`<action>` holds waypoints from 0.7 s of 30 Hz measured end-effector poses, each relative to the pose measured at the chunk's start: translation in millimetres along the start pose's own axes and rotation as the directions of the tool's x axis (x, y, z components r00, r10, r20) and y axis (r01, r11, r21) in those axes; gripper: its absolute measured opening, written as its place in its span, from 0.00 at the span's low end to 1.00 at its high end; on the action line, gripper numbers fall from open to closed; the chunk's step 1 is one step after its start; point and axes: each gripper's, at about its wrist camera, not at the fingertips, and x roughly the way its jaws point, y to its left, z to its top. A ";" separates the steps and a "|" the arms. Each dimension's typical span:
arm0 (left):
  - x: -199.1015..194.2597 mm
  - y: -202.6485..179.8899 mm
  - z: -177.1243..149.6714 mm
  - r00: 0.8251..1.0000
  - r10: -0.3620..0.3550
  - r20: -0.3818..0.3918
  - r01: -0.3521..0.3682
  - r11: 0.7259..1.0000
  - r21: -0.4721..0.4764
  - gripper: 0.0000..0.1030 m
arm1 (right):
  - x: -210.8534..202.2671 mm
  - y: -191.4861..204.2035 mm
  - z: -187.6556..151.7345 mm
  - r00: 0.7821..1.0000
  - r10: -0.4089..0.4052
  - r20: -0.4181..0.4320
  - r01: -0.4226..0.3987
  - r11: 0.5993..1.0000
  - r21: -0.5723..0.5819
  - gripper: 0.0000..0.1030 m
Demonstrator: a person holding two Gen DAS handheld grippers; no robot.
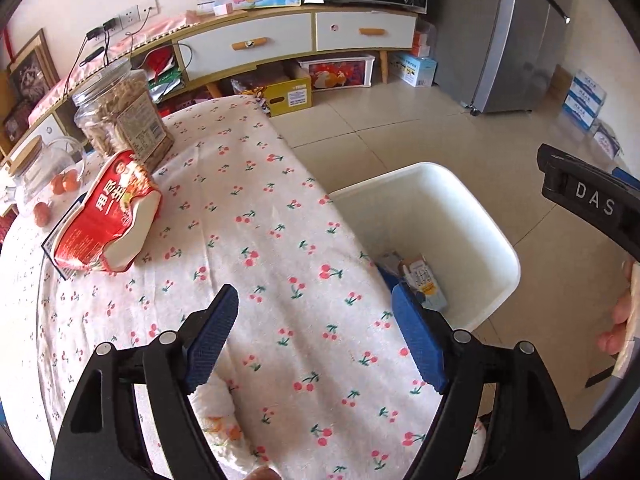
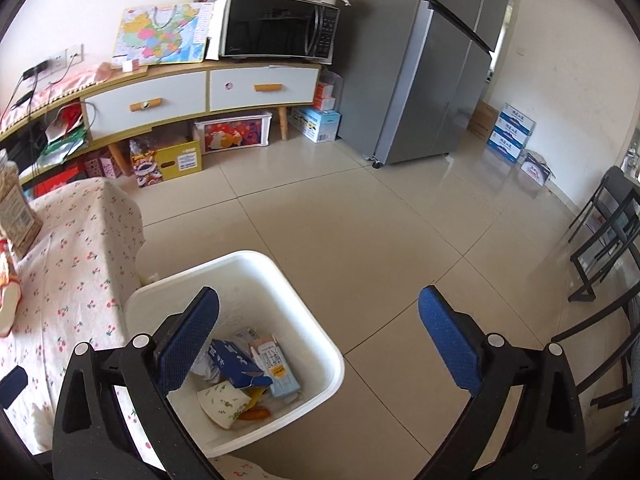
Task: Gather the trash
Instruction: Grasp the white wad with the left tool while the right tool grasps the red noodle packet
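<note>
A white trash bin [image 1: 496,248] stands on the floor by the table's right edge; in the right wrist view the bin [image 2: 320,344] holds a blue box [image 2: 234,362], a milk carton [image 2: 278,364], a paper cup and other scraps. A red instant-noodle bowl [image 1: 108,216] lies tipped on the cherry-print tablecloth [image 1: 280,240] at the left. My left gripper [image 1: 316,320] is open and empty above the cloth, a white crumpled tissue [image 1: 216,404] just under its left finger. My right gripper [image 2: 320,332] is open and empty above the bin.
A large clear jar of snacks [image 1: 120,112] and a glass jar with a wooden lid [image 1: 40,172] stand behind the bowl. A TV cabinet [image 2: 200,88] with a microwave [image 2: 280,28], a grey fridge [image 2: 432,60], boxes and black chairs [image 2: 604,248] ring the tiled floor.
</note>
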 end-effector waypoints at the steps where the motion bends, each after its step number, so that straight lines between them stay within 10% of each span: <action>1: -0.8 6.1 -4.5 1.000 0.007 -0.005 -0.007 1.000 -0.008 0.75 | -2.6 6.6 -1.9 1.000 0.009 0.001 -0.009 1.000 -0.021 0.93; 21: 1.8 62.0 -53.5 0.994 0.006 -0.107 -0.014 0.997 -0.070 0.75 | -32.8 83.5 -13.3 0.996 0.089 0.004 -0.087 0.977 -0.193 0.93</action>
